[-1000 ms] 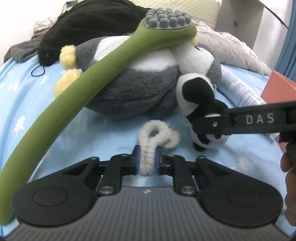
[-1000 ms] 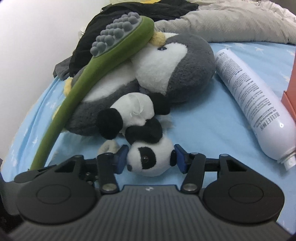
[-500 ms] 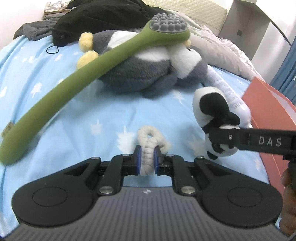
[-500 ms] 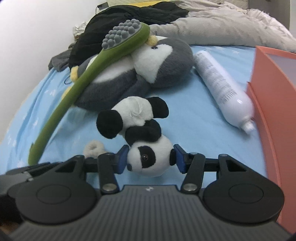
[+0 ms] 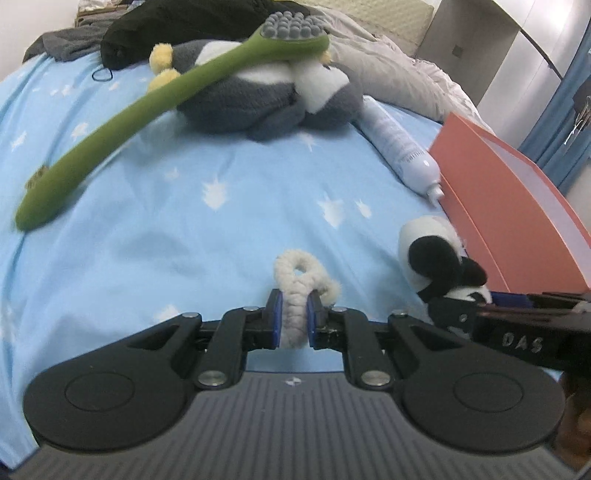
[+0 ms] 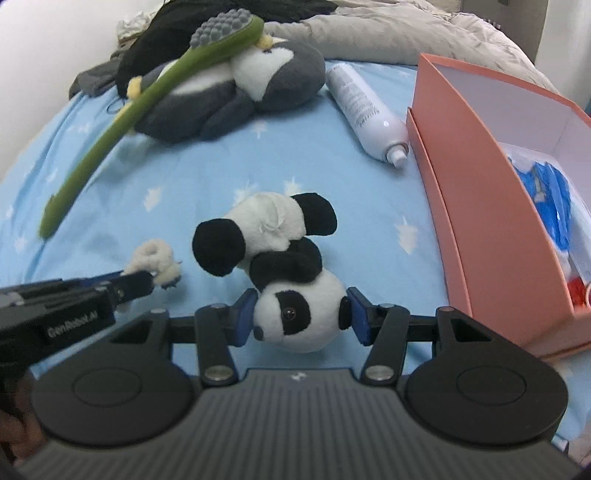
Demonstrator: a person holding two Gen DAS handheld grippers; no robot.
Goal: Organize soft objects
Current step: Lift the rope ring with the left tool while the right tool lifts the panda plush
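My left gripper (image 5: 294, 319) is shut on a fluffy white scrunchie (image 5: 300, 280), held above the blue bedsheet; it also shows in the right wrist view (image 6: 155, 258). My right gripper (image 6: 301, 319) is shut on the head of a small panda plush (image 6: 280, 258), held up; the panda also shows at the right of the left wrist view (image 5: 432, 254). A salmon box (image 6: 480, 192) stands open at the right, with blue and red items inside. A grey penguin plush (image 6: 236, 88) lies at the back.
A green long-handled massage brush (image 5: 147, 107) leans on the penguin. A white spray bottle (image 6: 365, 110) lies beside the box. Black clothing (image 5: 177, 26) and a grey quilt (image 6: 388, 40) lie at the back of the bed.
Both grippers have pulled back from the penguin and moved right toward the salmon box, carrying the scrunchie and the panda. The box interior has come into the right wrist view.
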